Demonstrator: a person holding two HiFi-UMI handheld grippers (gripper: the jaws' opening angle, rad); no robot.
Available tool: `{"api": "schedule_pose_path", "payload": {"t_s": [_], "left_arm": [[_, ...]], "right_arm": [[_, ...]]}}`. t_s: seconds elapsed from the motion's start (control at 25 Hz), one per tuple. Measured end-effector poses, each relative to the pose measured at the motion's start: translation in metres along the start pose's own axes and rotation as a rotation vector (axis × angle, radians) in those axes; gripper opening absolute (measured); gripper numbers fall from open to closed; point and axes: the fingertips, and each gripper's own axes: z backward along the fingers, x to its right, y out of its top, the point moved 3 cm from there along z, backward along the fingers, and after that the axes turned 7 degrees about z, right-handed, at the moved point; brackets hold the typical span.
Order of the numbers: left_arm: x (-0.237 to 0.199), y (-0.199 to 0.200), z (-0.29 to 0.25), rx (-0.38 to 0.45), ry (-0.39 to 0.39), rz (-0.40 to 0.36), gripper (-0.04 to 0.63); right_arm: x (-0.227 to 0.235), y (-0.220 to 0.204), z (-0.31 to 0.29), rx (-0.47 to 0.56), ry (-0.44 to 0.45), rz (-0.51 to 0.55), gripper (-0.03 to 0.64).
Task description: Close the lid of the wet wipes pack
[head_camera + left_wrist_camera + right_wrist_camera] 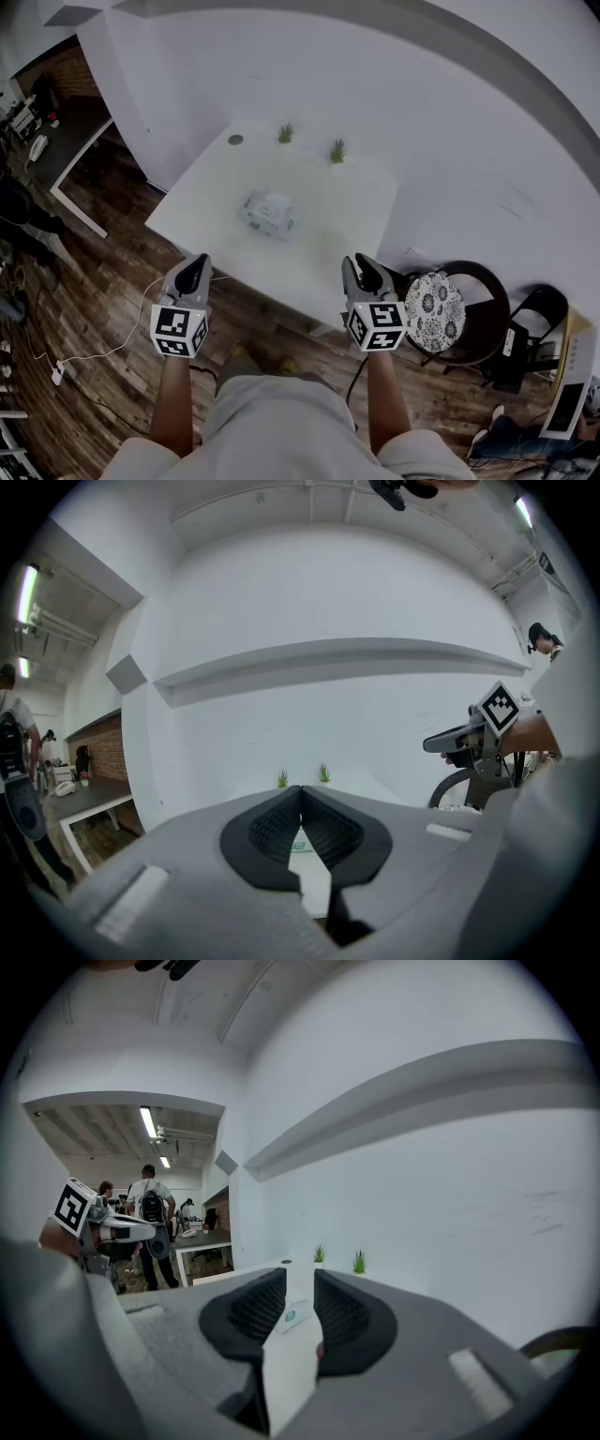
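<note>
The wet wipes pack (269, 212) is lying in the middle of the counter (328, 253), its label too small to read. The left gripper (196, 262) is hovering empty, jaws pressed together, and the right gripper (361, 264) is holding its jaws slightly apart.

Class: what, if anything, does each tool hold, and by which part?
Nothing. The left tool is shut and empty, the right tool open; the wet wipes pack lies untouched on the table.

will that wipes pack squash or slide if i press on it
The wipes pack looks like a soft, crinkled film pouch, so it will probably give under pressure. It lies flat and low on the smooth white table, so tipping seems unlikely, but it may slide.
</note>
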Motion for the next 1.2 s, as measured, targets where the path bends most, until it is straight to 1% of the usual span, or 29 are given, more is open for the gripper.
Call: {"api": "schedule_pose_path", "payload": {"t_s": [0.32,0.6,0.76,1.0,1.2], "left_arm": [[-0.028,0.009,-0.056,0.015,-0.022,-0.011,0.009],[-0.067,0.015,-0.127,0.001,-0.075,-0.011,0.009],[-0.091,0.011,-0.169,-0.02,-0.111,-0.001,0.009],[-0.123,0.0,-0.227,-0.068,-0.177,0.034,0.009],[-0.143,-0.006,-0.272,-0.1,-0.238,0.055,0.008]], "right_arm": [[0.008,0.006,-0.057,-0.006,0.008,0.002,0.1],[0.021,0.012,-0.123,-0.035,-0.029,-0.012,0.1],[0.026,0.012,-0.162,-0.059,-0.052,-0.022,0.1],[0.025,0.008,-0.21,-0.124,-0.093,-0.043,0.1],[0.025,0.01,-0.247,-0.169,-0.11,-0.047,0.1]]}}
